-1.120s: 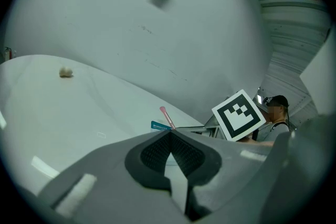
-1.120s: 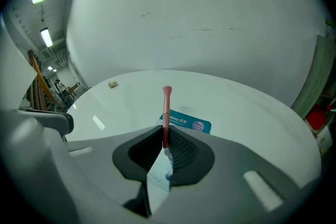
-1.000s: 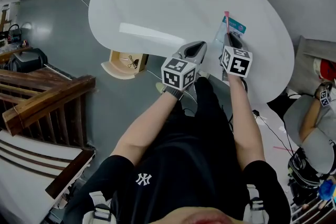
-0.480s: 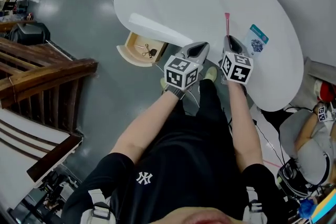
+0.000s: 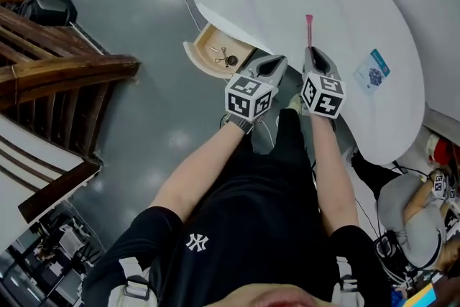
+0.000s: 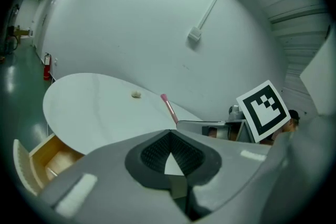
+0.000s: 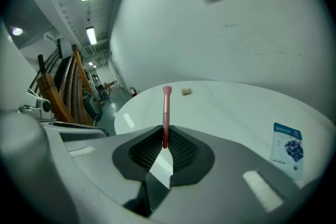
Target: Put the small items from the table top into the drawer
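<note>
Swung right gripper [image 5: 314, 51] with pink stick [image 5: 309, 28] clear of blue packet [image 5: 372, 71], now well apart on the surface to its right. Brought left gripper [image 5: 270, 62] near open drawer [image 5: 205, 41], formerly well off to its left

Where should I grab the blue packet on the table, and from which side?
Probably the short edge nearest you. The blue packet lies flat on the table, so a top-down pinch finds little; bring the empty left tongs in low from the near rim and nip that edge.
</note>
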Motion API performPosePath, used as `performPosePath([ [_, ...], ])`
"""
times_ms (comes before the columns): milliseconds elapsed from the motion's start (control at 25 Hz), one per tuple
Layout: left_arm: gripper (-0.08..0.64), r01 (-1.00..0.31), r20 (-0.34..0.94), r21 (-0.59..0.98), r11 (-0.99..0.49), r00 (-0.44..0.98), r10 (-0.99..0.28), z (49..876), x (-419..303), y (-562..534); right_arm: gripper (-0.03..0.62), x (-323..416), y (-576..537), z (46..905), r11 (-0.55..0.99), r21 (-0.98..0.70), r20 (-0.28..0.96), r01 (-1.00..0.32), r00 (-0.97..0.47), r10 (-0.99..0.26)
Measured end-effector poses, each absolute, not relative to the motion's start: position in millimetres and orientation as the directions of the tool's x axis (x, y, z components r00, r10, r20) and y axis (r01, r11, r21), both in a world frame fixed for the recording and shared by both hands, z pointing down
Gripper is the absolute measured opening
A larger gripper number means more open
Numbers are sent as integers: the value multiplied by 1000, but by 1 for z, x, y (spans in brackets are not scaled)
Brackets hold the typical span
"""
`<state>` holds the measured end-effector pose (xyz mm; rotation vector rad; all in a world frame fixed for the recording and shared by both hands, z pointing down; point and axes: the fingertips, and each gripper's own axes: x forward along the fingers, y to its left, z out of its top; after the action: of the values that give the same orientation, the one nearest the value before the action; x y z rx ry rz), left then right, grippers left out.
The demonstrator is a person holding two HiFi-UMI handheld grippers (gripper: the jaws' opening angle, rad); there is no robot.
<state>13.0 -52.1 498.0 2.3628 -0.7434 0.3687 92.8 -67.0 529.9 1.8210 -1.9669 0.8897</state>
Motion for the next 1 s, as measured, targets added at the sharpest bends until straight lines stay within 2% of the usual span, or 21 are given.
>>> performPosePath([
  [560, 0, -719, 457, 482, -501, 694, -557, 523, -116, -74, 57, -54, -91, 548, 234, -259, 599, -937, -346, -722],
  [1000, 0, -773, 487, 491, -401, 626, -609, 554, -189, -88, 58, -150, -89, 587, 434, -271, 632, -859, -499, -593],
])
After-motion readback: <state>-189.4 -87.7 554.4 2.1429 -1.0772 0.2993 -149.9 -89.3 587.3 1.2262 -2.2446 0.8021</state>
